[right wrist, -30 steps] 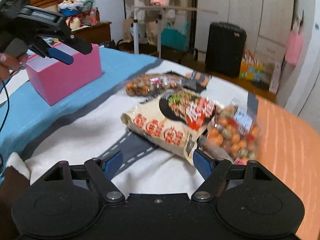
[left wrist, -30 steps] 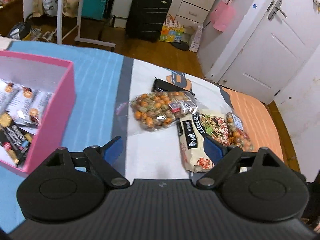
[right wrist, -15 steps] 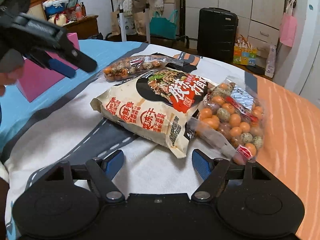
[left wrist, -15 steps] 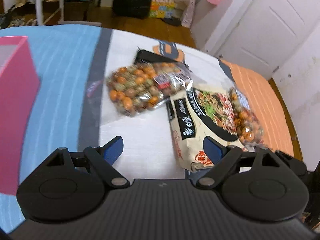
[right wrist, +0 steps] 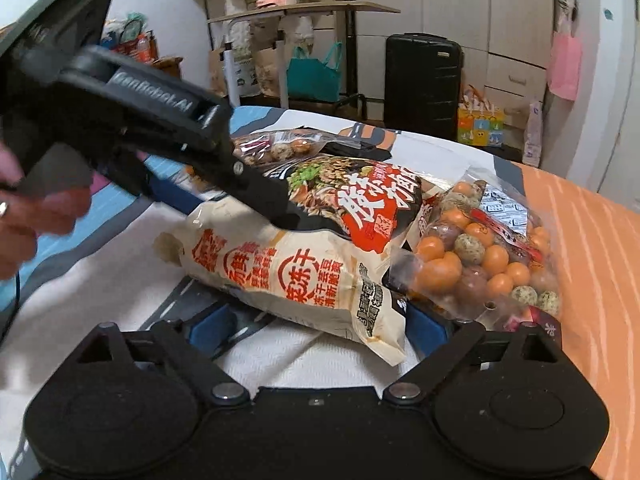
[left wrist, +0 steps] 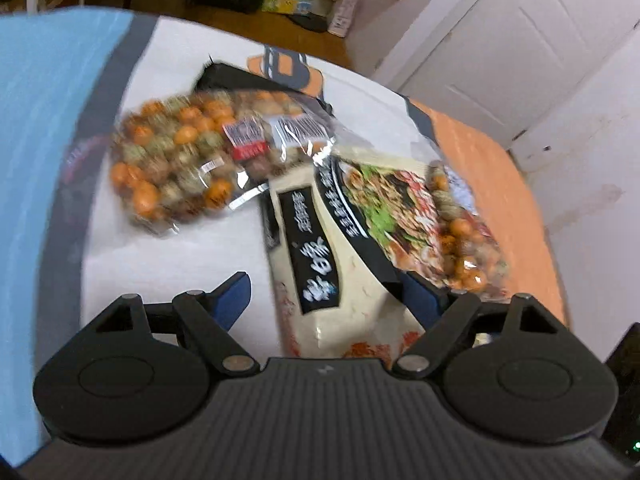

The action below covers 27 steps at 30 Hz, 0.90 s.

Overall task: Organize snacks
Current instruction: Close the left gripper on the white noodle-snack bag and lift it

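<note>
A cream noodle bag [right wrist: 304, 256] lies on a bedsheet [left wrist: 160, 256] printed with blue, grey, white and orange bands. The bag carries large Chinese lettering: red characters in circles along its cream side, white brush characters on a red patch beside a photo of a dressed noodle dish, and, seen from the left wrist camera, white characters on a black strip [left wrist: 316, 256]. I cannot read the small print.

To one side of it lies a clear bag of orange and speckled egg-shaped snacks [right wrist: 480, 264], touching the noodle bag's edge, with a red and white label too small to read. A second clear bag of the same snacks [left wrist: 188, 164] lies beyond, with a red label and a barcode sticker, blurred. A dark flat packet [left wrist: 244, 80] pokes out behind it.

The left gripper [left wrist: 324, 296] bears the raised lettering "GenRobot.AI" on its black body [right wrist: 152, 96] — a hand [right wrist: 28, 216] holds it. Its blue fingers [left wrist: 232, 296] stand apart and have just been closing; the noodle bag's near end lies between them, and I cannot tell whether the pads touch it.

The right gripper [right wrist: 316, 328] reaches from the other side — its blue fingers [right wrist: 208, 328] are spread wide, having just opened further, with the bag's lower corner between them, unclamped.
</note>
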Tool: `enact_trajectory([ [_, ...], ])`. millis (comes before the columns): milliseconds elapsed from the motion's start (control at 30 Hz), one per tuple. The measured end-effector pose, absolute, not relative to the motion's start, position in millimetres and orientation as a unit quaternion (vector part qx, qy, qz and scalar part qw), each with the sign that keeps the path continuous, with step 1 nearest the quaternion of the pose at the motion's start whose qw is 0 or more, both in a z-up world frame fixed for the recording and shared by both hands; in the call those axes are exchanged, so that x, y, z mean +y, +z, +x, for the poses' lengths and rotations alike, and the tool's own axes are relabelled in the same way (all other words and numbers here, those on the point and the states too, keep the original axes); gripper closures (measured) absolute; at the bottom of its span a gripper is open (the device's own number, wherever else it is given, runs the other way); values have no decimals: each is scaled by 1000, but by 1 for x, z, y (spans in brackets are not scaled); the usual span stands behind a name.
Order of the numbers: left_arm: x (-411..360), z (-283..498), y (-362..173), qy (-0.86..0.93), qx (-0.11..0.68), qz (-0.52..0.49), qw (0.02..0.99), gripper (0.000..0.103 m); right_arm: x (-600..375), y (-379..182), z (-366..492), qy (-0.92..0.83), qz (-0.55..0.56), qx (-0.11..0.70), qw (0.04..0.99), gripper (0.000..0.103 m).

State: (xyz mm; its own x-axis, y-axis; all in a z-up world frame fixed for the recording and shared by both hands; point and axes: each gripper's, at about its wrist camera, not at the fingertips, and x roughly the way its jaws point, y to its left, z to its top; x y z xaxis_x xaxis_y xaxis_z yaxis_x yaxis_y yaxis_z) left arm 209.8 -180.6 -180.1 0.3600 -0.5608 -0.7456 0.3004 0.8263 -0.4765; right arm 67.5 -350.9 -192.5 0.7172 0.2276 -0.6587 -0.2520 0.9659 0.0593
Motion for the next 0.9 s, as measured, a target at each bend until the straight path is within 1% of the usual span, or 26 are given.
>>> enact_trajectory([
  [100,-179,207,-182,-267,495,-137,815,32,-346,-190,69,107,7,356,928,10],
  [133,-179,206,-182,-268,496,-139,814,38,-341,-189,68,103,-6,354,930,13],
  [167,-180,205,-181,-270,495,-142,814,43,-336,-189,66,98,-23,351,931,18],
  [200,-180,204,-180,-269,494,-140,815,44,-330,-189,64,93,-43,348,932,22],
  [267,-181,202,-179,-269,492,-134,817,45,-325,-189,61,92,-60,343,933,25],
  [333,-182,204,-181,-270,495,-136,815,45,-328,-190,62,101,-58,344,932,25],
  [367,-182,205,-182,-270,497,-137,813,45,-330,-191,63,105,-56,346,931,24],
  [533,-183,207,-182,-267,501,-139,811,45,-339,-197,71,126,-33,350,928,12],
  [600,-184,205,-181,-264,499,-139,813,46,-338,-199,72,124,-32,346,929,12],
  [633,-184,204,-180,-262,498,-138,815,46,-336,-198,71,120,-33,346,930,13],
  [667,-184,203,-178,-261,497,-136,816,47,-335,-196,70,114,-31,344,932,21],
  [700,-185,200,-176,-261,496,-133,818,47,-334,-195,67,105,-29,342,933,24],
  [800,-185,191,-169,-268,494,-119,819,47,-334,-190,62,107,-23,340,934,30],
  [900,-183,184,-160,-269,500,-108,816,47,-327,-184,53,103,-30,346,932,32],
])
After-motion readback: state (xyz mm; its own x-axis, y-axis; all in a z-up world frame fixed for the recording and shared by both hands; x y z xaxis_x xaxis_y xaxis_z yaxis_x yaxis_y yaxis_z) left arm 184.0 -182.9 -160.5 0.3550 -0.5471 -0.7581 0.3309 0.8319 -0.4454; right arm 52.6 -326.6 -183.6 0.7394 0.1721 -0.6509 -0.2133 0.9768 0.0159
